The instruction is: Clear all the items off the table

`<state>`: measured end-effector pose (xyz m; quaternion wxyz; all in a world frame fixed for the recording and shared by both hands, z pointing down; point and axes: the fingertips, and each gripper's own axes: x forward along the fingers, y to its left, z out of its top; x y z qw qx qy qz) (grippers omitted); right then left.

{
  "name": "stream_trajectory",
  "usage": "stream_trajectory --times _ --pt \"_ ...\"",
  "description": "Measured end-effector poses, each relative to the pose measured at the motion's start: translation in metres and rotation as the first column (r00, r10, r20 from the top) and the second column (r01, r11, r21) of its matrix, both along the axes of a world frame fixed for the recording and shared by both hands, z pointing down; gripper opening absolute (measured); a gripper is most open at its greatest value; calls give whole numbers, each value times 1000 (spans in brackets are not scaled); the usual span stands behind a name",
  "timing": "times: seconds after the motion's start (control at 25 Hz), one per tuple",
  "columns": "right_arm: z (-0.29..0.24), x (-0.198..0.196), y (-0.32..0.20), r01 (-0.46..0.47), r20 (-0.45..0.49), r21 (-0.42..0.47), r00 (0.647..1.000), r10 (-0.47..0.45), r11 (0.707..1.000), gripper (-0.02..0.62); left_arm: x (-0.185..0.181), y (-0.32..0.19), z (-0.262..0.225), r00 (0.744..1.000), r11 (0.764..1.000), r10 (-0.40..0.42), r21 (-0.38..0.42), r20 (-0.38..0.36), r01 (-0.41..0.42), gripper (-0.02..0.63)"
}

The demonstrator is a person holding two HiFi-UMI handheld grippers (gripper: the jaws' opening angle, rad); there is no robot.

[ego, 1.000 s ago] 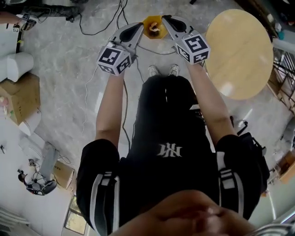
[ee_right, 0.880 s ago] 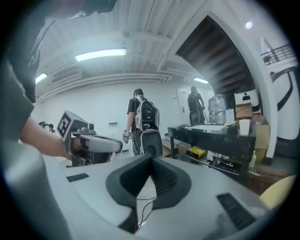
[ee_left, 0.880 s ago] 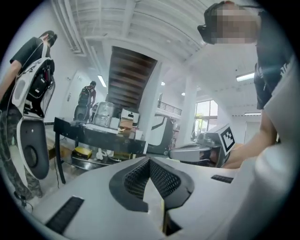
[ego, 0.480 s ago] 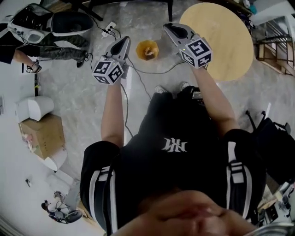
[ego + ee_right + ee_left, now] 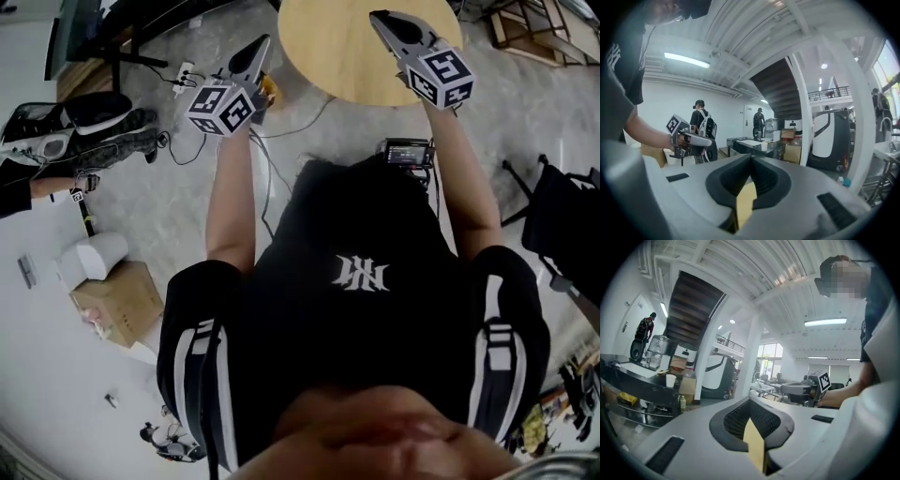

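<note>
Left hand-held gripper (image 5: pixel 261 45) and right hand-held gripper (image 5: pixel 380 18) hovering at a round wooden tabletop (image 5: pixel 347 56), both clamped shut on nothing.

The left hand-held gripper's long axis is pointing away from the person and slanting right, over the floor just beside the tabletop's left rim, while the right hand-held gripper is slanting left above the wood. The tabletop is sitting at the top of the head view, its far side cut off by the frame edge. An orange container (image 5: pixel 271 91) on the floor is peeking out beside the left one's cube, contents hidden. What is lying in the cardboard box (image 5: pixel 117 300) is too small to tell.
</note>
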<state>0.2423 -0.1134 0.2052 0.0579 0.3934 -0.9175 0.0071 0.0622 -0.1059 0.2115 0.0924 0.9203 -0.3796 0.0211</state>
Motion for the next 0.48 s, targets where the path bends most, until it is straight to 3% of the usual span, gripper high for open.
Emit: stream_trajectory --times 0.24,0.48 --pt "25 132 17 -44 30 -43 999 45 998 0 143 1 -4 994 994 108 -14 -34 -109 12" --pt "40 162 17 -4 50 -47 999 7 999 0 206 9 14 987 985 162 -49 -24 -163 12"
